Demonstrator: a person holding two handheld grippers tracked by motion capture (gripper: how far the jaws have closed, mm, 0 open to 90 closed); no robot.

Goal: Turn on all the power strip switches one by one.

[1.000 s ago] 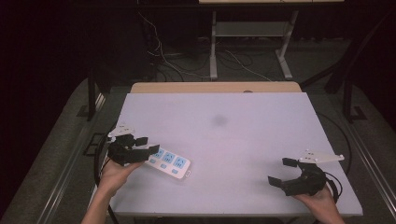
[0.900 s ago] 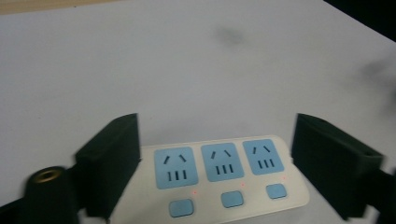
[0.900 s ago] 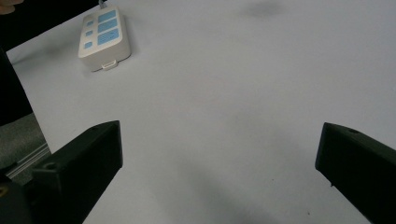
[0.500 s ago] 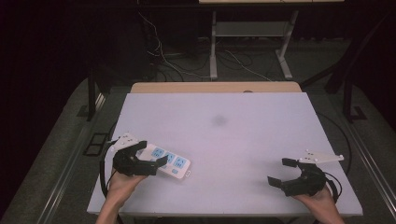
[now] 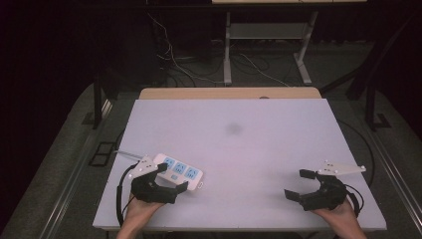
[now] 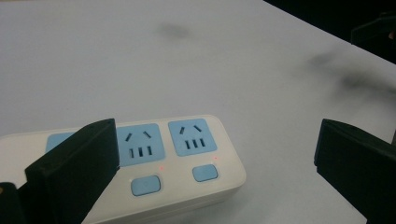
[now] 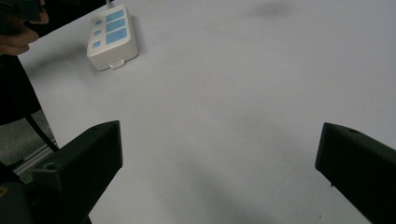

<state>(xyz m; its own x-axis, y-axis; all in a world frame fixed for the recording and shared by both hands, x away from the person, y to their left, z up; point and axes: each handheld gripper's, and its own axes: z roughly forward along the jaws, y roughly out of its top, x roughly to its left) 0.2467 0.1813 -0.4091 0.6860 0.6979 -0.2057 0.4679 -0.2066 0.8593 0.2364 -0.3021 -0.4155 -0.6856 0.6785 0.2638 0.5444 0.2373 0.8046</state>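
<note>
Power strip [image 5: 179, 172] first: a white block with blue sockets and blue switches, lying flat near the front left of the pale surface [image 5: 259, 149], its long axis angled across the left corner. In the left gripper view two small red lights show beside the switches [image 6: 145, 185], so it seems to be live, though they are tiny.

Left hand-held gripper [image 5: 154, 188] sits just at the near side of the strip with its jaws spread wide; one jaw overlaps the strip's left part in its own view, the other stands clear to the right over bare surface. To grasp well, I judge it should centre on the short width of the block, come down level, and close on the plain side walls, keeping off the switches.

Right hand-held gripper [image 5: 318, 191] rests well apart at the front right, jaws wide and holding nothing.
</note>
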